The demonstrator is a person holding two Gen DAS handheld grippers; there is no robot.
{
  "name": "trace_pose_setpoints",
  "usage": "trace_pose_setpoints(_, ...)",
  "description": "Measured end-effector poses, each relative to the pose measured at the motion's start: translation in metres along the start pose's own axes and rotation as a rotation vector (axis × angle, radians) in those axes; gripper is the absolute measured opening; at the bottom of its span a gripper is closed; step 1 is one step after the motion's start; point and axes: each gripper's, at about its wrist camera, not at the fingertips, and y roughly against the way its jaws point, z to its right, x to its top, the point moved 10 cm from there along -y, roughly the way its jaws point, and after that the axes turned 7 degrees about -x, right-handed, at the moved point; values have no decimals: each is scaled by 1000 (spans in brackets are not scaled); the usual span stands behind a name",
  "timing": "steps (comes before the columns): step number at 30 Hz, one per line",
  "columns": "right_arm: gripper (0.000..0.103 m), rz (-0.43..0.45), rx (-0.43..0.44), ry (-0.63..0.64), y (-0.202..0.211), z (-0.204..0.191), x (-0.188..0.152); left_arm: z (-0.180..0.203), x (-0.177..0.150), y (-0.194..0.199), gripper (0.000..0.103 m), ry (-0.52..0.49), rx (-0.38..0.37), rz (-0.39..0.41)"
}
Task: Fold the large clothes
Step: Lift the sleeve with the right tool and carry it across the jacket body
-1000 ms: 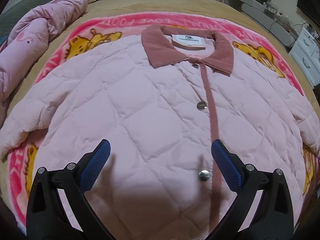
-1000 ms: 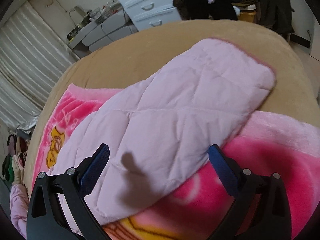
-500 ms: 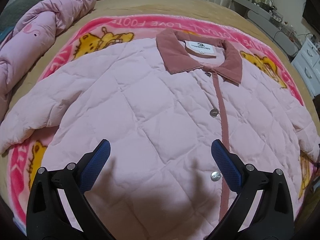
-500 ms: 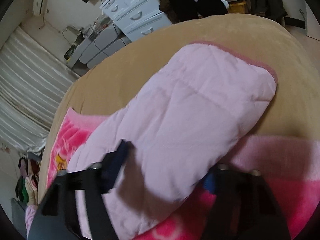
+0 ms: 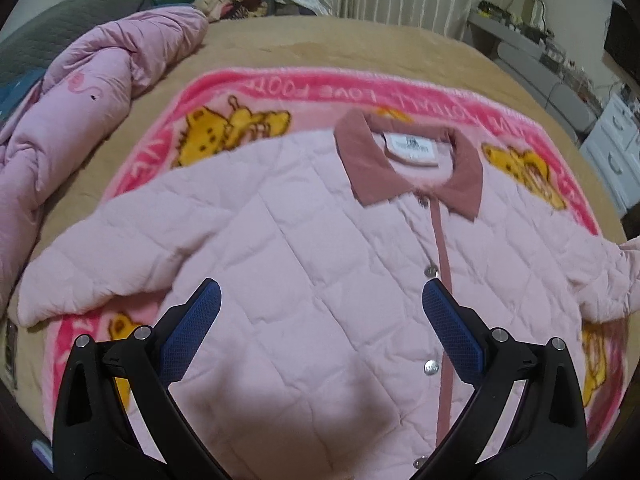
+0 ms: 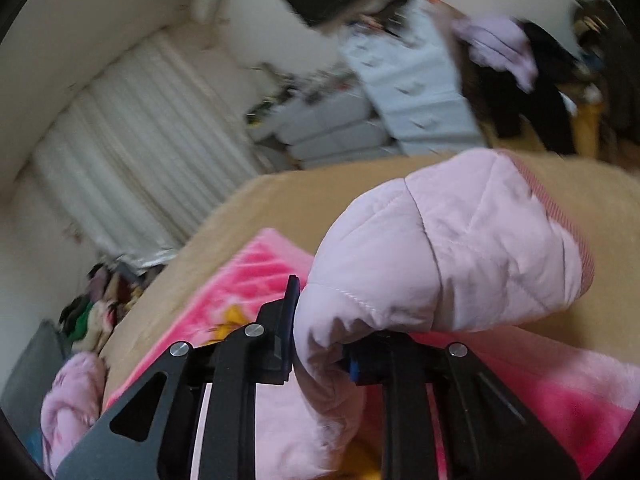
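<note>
Item: jacket (image 5: 304, 264), pink, quilted, padded; dusty-rose collar (image 5: 404, 160) and front placket with metal snaps (image 5: 430, 367). Lies face up, snapped shut, spread across a pink cartoon blanket (image 5: 248, 92) on the bed (image 5: 320, 40); fills the centre of the left wrist view, collar toward the upper right of centre.

Sleeves: one lies flat at left of the left wrist view, cuff near the blanket's lower left edge. The other sleeve (image 6: 460, 248) is raised off the bed, centre right of the right wrist view.

Handling, as judged: light for its bulk, soft, springy; the filling will push folds back open. The shell looks smooth and may slip between pads. Nothing fragile except the snaps; keep pads off them.

Hold points, as judged: sleeve ends, the hem corners, the shoulder seams beside the collar. A deep bite through both layers is better than a pinch on the shell alone.

Right tongs (image 6: 320, 344): jaws have just been closing, now clamped on a bunch of sleeve fabric short of the cuff.

Left tongs (image 5: 320, 332): jaws wide apart, empty, hanging above the jacket's lower front.
</note>
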Motion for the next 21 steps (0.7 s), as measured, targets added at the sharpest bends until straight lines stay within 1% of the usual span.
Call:
trace_pose_setpoints(3, 18, 14, 85, 73, 15, -48, 1, -10, 12, 10, 95, 7, 11, 31)
trace_pose_setpoints(7, 17, 21, 150, 140, 26, -100, -2, -21, 20, 18, 95, 11, 8, 49)
trace_pose_setpoints(9, 17, 22, 181, 168, 31, -126, -6, -27, 23, 21, 95, 31, -5, 63)
trace_pose_setpoints(14, 17, 17, 227, 235, 38, -178, -18, -40, 23, 21, 95, 46, -17, 82)
trace_pose_setpoints(19, 17, 16, 246, 303, 38, -225, -34, -52, 14, 15, 95, 84, -80, 88)
trace_pose_setpoints(21, 17, 7, 257, 329, 38, -241, -45, -60, 11, 11, 95, 99, -85, 76)
